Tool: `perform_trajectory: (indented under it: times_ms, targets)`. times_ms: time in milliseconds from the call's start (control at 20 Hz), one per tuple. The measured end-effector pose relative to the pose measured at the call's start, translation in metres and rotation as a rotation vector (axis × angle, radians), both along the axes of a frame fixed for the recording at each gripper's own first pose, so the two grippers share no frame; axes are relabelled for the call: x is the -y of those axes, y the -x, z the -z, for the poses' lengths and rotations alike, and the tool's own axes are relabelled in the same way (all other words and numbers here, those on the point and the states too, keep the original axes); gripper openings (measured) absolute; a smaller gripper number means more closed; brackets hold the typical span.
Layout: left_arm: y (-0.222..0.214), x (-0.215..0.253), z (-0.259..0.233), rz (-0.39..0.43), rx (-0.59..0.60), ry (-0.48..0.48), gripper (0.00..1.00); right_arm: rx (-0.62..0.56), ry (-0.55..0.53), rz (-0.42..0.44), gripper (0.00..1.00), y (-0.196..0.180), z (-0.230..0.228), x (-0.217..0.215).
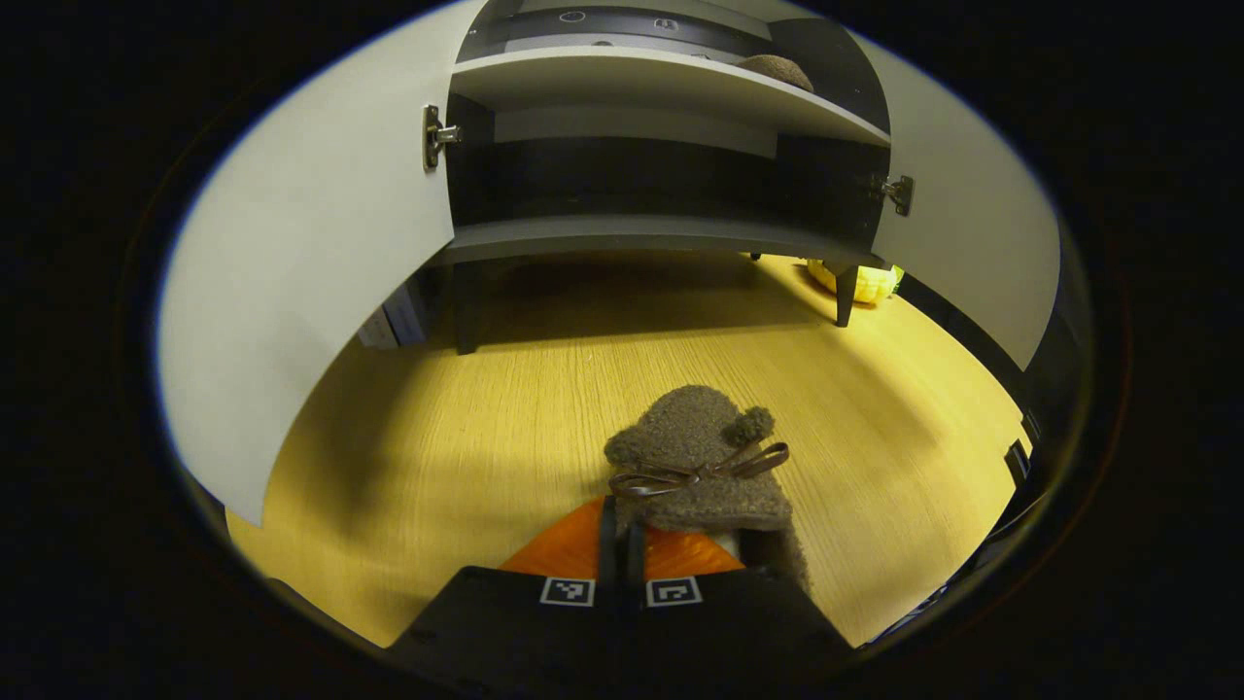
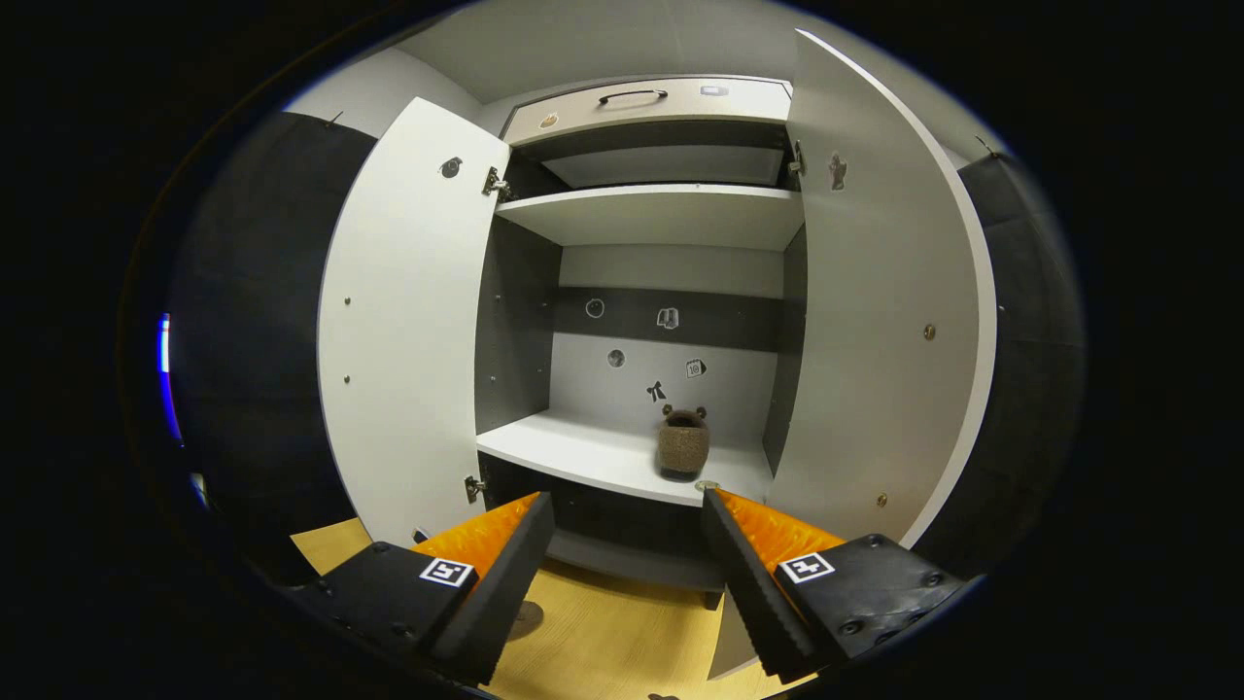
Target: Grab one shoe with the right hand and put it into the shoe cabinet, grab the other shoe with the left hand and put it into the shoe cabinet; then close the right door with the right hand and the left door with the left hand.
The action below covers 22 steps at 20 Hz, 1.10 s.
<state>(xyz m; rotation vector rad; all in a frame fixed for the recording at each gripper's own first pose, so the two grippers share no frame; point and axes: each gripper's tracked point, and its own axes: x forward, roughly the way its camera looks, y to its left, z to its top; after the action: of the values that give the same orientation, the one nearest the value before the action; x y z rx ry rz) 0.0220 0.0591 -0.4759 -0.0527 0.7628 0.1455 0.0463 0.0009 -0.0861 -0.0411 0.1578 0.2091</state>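
The shoe cabinet (image 2: 671,292) stands with both doors swung wide. On its middle shelf, toward the right side, sits one brown shoe (image 2: 683,444). In front of the cabinet, low over the wooden floor (image 1: 466,428), the left gripper (image 1: 622,544) has its fingers closed together on the heel edge of the other shoe (image 1: 705,457) — toe toward the cabinet. The right gripper (image 2: 627,564) faces the shelves, fingers spread wide, holding nothing.

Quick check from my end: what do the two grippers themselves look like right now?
Both match: the right gripper has black bodies carrying square black-and-white markers, orange fingers and black ridged pads. The left gripper shows the same black body, two markers and orange fingers.
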Motion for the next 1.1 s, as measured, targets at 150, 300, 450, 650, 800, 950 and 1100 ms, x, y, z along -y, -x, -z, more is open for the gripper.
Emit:
perform_trajectory:
  times_ms: [150, 300, 450, 650, 800, 950, 1100]
  targets:
    - [0.022, 0.012, -0.043, -0.012, 0.038, 0.037, 0.05, 0.003, -0.008, -0.012, 0.95, -0.002, 0.000, -0.001]
    - [0.045, 0.019, -0.099, 0.009, 0.072, 0.009, 0.05, 0.001, -0.035, -0.032, 0.98, -0.006, 0.002, -0.004]
    - [0.057, 0.024, -0.164, 0.014, 0.114, -0.012, 0.05, -0.008, -0.059, -0.046, 0.98, -0.010, 0.005, -0.004]
    - [0.053, 0.019, -0.238, -0.045, 0.145, -0.025, 0.05, -0.010, -0.070, -0.053, 0.98, -0.015, 0.009, -0.002]
    - [0.034, 0.016, -0.278, -0.069, 0.144, -0.034, 0.05, -0.013, -0.053, -0.059, 0.98, -0.014, 0.014, -0.001]
    - [0.000, 0.008, -0.312, -0.051, 0.170, -0.093, 0.05, -0.013, -0.061, -0.072, 0.98, -0.008, 0.016, -0.003]
    - [-0.050, -0.009, -0.344, -0.060, 0.210, -0.157, 0.05, -0.023, -0.092, -0.102, 0.98, -0.002, 0.017, -0.009]
